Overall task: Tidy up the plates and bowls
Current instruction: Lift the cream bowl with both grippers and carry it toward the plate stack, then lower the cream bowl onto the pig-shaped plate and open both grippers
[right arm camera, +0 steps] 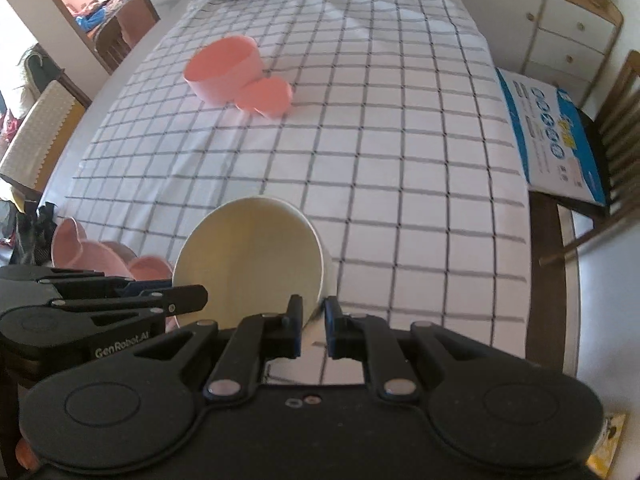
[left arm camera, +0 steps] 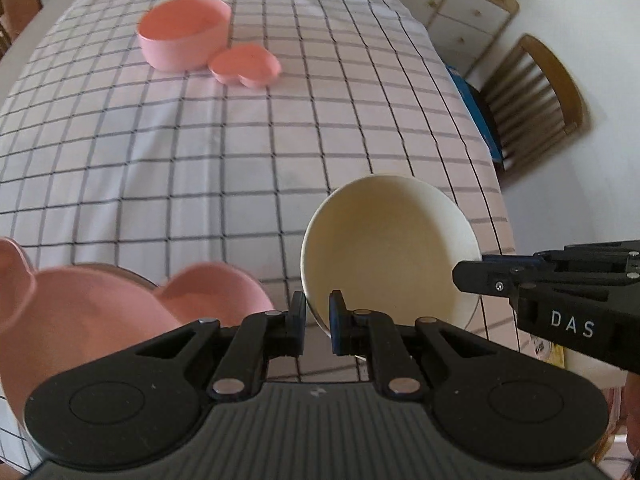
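Surface: checked tablecloth [right arm camera: 400, 184] over a long table, wooden chair [left arm camera: 536, 100] and white cabinet [right arm camera: 568, 36] off its right side.
Cream bowl [left arm camera: 388, 248]: lifted and tilted above the near end of the cloth, held by both tools at once.
Left gripper [left arm camera: 317, 312]: jaws pinched tight on the cream bowl's near rim.
Right gripper [right arm camera: 312, 320]: jaws pinched on the opposite rim wall of the cream bowl.
Pink eared plate [left arm camera: 80, 312]: just left of the cream bowl, at the table's near edge.
Pink deep bowl [left arm camera: 184, 32]: far beyond the cream bowl, mid-cloth.
Pink heart dish [left arm camera: 245, 65]: touching the deep bowl's right side.
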A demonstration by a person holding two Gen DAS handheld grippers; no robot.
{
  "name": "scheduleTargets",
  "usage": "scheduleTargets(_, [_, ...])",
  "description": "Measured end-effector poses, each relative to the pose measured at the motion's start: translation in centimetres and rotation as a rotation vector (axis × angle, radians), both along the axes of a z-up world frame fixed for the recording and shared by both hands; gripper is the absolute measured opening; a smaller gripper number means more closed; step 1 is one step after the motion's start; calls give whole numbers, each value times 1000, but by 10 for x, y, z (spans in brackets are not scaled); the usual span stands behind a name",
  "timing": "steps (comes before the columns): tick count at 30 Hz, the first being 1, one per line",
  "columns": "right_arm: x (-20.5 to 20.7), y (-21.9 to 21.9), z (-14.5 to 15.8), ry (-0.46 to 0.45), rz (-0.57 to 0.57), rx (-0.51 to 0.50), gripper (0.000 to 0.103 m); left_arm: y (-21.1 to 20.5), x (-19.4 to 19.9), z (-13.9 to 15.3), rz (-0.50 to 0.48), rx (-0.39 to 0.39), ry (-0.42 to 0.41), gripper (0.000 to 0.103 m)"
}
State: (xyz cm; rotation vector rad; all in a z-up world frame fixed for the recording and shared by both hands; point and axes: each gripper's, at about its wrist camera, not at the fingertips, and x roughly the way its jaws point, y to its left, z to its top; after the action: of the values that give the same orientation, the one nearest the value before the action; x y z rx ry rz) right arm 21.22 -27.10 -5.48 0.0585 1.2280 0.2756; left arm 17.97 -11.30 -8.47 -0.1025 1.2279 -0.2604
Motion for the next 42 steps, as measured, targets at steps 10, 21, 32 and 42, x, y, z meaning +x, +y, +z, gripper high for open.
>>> scheduleTargets(10, [-21, -20, -18, 52, -49, -23, 10, -24, -14, -17, -85, 16, 35, 11])
scheduleTargets(21, [-33, -28, -31, 91, -65, -27, 10, -31, -22, -20, -128, 26, 34, 11])
scheduleTargets(32, [-36, -30, -32, 95, -87, -19, 19, -26, -22, -19, -134, 11, 34, 12])
scheduleTargets(42, [-37, -34, -7, 36, -88, -29, 25, -19, -22, 7, -165, 2, -17, 12])
